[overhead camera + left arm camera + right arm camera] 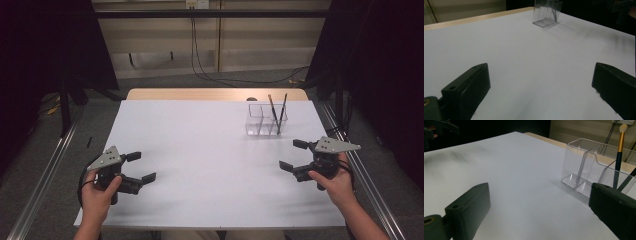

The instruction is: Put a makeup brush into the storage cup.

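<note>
Over the white table (210,150), seen from the high view, the left gripper (141,167) is hovering well apart from the clear organizer (265,121), jaws spread wide and gripping nothing; the right gripper (292,155) is hanging near the organizer, likewise spread and bare. Along the left gripper view, the organizer (547,13) is standing far beyond the parted jaws. Along the right gripper view, the organizer (584,165) is sitting just beside the gaping jaws, a gold-banded brush (619,152) leaning inside it.
</note>
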Motion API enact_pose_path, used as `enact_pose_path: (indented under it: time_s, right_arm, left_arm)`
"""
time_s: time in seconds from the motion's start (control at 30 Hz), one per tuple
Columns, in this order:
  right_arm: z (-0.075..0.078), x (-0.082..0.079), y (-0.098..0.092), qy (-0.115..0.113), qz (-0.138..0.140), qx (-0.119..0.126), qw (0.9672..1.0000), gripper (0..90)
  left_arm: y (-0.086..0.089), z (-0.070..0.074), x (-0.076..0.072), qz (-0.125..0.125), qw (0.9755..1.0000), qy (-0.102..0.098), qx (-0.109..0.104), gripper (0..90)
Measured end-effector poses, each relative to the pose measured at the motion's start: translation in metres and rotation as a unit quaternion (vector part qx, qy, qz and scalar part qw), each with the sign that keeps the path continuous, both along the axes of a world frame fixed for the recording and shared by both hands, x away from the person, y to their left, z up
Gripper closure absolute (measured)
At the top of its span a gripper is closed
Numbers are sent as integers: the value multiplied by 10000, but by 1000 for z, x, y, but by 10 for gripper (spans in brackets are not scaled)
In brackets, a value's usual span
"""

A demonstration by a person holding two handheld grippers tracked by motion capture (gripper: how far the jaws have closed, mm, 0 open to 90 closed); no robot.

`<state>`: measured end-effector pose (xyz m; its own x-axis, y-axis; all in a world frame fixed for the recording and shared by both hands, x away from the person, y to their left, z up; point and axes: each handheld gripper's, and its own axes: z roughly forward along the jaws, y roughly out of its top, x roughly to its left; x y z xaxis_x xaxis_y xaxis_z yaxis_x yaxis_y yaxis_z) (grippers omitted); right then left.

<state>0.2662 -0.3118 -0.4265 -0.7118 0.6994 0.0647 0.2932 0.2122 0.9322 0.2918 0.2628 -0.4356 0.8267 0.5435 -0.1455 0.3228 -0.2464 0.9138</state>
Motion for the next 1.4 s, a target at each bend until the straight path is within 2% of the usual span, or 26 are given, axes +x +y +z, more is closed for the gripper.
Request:
enact_pose_path:
  time_s: [0.8,1.07,1.4]
  right_arm:
    - [-7,-16,-7,28,-37,-19,10000,34]
    - [-10,-20,-8,24,-15,-50,10000,34]
    - [-12,-22,-7,1,39,-117,9999,34]
  left_arm:
    - [1,0,0,20,10000,-13,-3,17]
    - [2,0,0,-66,10000,-6,21,17]
    - [1,0,-1,28,10000,-19,22,17]
